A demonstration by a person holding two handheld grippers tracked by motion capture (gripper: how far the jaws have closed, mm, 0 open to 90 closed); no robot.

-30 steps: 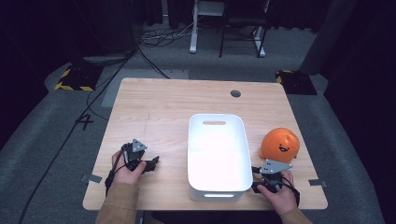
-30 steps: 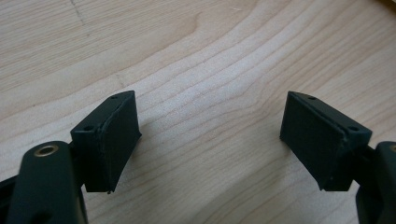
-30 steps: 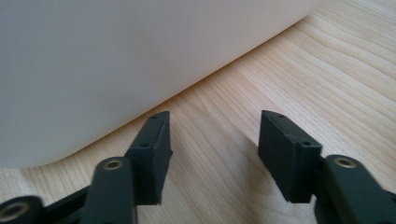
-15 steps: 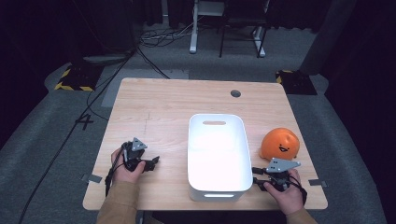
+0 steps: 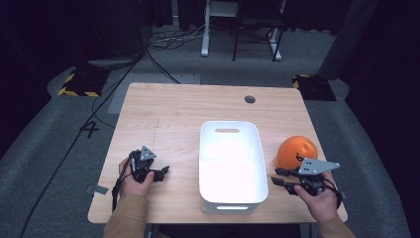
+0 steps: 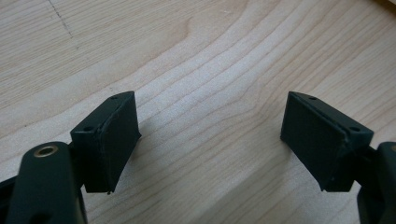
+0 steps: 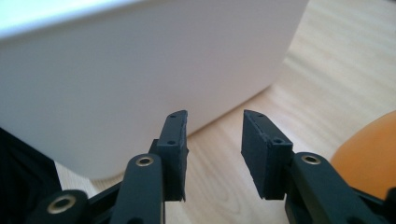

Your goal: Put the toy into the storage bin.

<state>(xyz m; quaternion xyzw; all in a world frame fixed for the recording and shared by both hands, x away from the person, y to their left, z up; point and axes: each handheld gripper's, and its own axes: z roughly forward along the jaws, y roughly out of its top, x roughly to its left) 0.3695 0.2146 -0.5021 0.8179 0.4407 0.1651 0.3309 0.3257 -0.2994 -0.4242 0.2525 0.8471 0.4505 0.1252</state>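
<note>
One white tub (image 5: 230,166) sat mid-table (image 5: 173,109); one orange ball (image 5: 294,150) sat just right of it, untouched; two grippers total. Left gripper (image 5: 161,172) rested on the wood, jaws spread wide, nothing between them; right gripper (image 5: 278,177), beside the ball, had just been closing, jaws narrowly apart and empty.

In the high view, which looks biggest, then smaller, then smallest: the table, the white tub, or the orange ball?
1. Table, biggest.
2. White tub, in the middle.
3. Orange ball, smallest.
</note>
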